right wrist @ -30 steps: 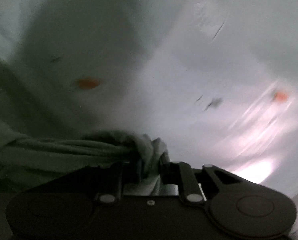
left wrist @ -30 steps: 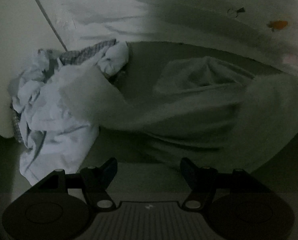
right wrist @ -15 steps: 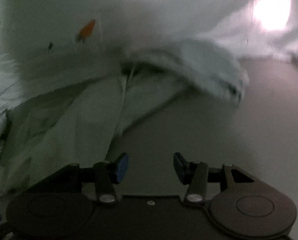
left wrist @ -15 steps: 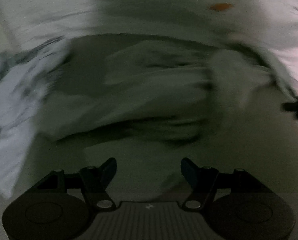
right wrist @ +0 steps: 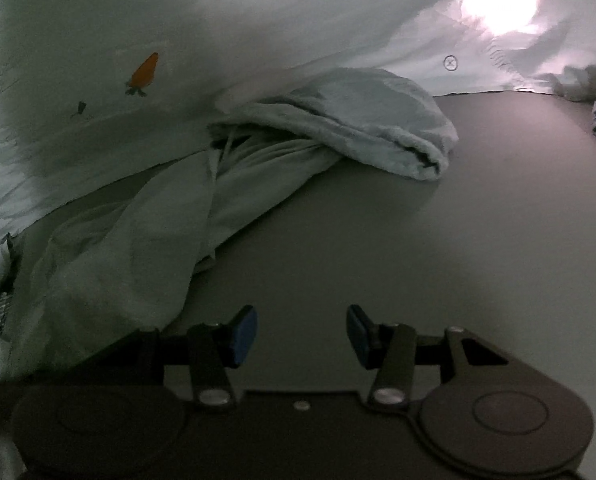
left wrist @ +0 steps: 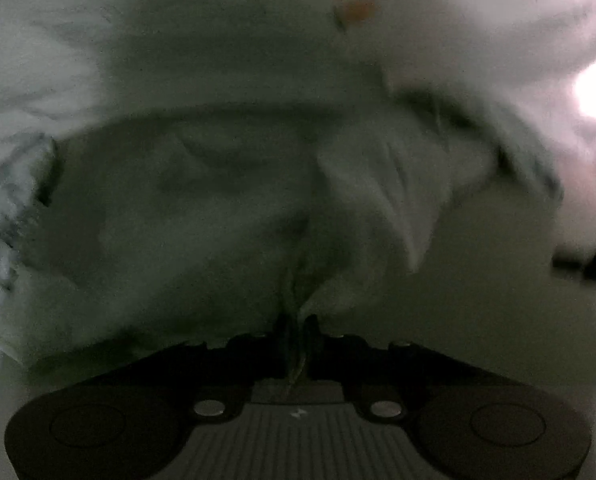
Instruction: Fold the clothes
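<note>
**Left tool clamped on the garment, right tool empty**

The pale green garment (right wrist: 146, 240) lay crumpled along the far edge of the grey tabletop (right wrist: 438, 240), hard against a white sheet printed with a small orange carrot (right wrist: 144, 72). One rolled end of it, with a fleecy inner face, stuck out onto the bare tabletop toward the right. The left tool (left wrist: 296, 344) had its jaws together on a pinch of this cloth; the fabric gathered into tight pleats running up from between the pads. The right tool (right wrist: 302, 336) stood apart and held nothing, its blue pads (right wrist: 244, 336) over bare tabletop, just beside the garment's near hem.

Judging from this, the step in hand was the spreading-out before any fold: one point was secured, the second not yet. The next move likely called for the right tool to reach toward the rolled end or the loose hem, clamp a matching edge, and then both to draw apart so the piece lay flat. A bunched grip risks dragging several layers at once.

No brand or readable writing showed. The sheet carried the carrot, a small dark mark near it, and a circled cross (right wrist: 450, 63); the left view was too blurred to read anything.
</note>
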Motion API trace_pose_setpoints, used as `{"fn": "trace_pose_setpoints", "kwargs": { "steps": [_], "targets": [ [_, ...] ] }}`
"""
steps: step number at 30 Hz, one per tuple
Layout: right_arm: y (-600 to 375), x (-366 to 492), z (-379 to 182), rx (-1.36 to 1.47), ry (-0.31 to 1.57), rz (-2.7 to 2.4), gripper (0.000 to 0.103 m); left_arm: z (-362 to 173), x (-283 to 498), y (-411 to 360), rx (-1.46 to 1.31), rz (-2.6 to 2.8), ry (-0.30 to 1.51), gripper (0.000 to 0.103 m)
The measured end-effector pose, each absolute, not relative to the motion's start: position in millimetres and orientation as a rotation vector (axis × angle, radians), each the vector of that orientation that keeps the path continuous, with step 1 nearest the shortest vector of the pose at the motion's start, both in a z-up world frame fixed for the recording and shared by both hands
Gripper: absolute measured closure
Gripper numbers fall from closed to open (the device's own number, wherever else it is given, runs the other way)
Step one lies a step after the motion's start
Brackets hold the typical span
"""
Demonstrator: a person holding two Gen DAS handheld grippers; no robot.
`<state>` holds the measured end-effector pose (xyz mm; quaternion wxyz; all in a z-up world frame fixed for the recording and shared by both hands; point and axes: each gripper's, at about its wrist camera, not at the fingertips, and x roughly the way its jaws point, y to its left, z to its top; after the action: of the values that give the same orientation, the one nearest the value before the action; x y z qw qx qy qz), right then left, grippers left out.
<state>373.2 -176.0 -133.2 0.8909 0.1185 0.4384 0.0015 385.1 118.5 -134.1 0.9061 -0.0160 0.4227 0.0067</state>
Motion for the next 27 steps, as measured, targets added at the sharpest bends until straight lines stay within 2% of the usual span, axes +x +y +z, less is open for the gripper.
{"fn": "trace_pose_setpoints", "kwargs": {
  "steps": [4, 5, 7, 9, 11, 13, 20, 23, 24, 25, 27],
  "targets": [
    [-176, 371, -134, 0.237, 0.907, -0.012, 0.053, -54, 412, 193, -0.093, 0.239, 0.592, 0.096],
    [-175, 372, -135, 0.239, 0.91, -0.007, 0.053, -37, 423, 215, -0.106, 0.323, 0.518, 0.103],
    [-170, 374, -134, 0.242, 0.913, 0.005, 0.053, -10, 446, 259, -0.087, 0.557, 0.382, 0.103],
    [-160, 376, -133, 0.243, 0.913, 0.029, 0.053, 0, 463, 297, -0.06, 0.739, 0.371, 0.102],
    [-148, 377, -134, 0.269, 0.927, 0.079, 0.052, 3, 449, 330, -0.227, 0.737, 0.352, 0.097],
    [-137, 378, -137, 0.316, 0.944, 0.13, 0.05, -9, 432, 339, -0.31, 0.693, 0.389, 0.086],
    [-92, 403, -165, 0.73, 1.022, 0.288, 0.048, -124, 362, 302, -0.37, 0.531, 0.795, 0.083],
    [-64, 420, -172, 0.756, 1.011, 0.295, 0.037, -151, 323, 286, -0.416, 0.498, 0.919, 0.083],
    [-55, 425, -176, 0.737, 1.021, 0.284, 0.039, -158, 311, 280, -0.43, 0.492, 0.955, 0.083],
    [-51, 429, -179, 0.706, 1.037, 0.254, 0.063, -162, 300, 274, -0.442, 0.486, 0.98, 0.083],
    [-52, 427, -180, 0.697, 1.039, 0.222, 0.098, -157, 284, 263, -0.447, 0.472, 0.99, 0.083]
  ]
}}
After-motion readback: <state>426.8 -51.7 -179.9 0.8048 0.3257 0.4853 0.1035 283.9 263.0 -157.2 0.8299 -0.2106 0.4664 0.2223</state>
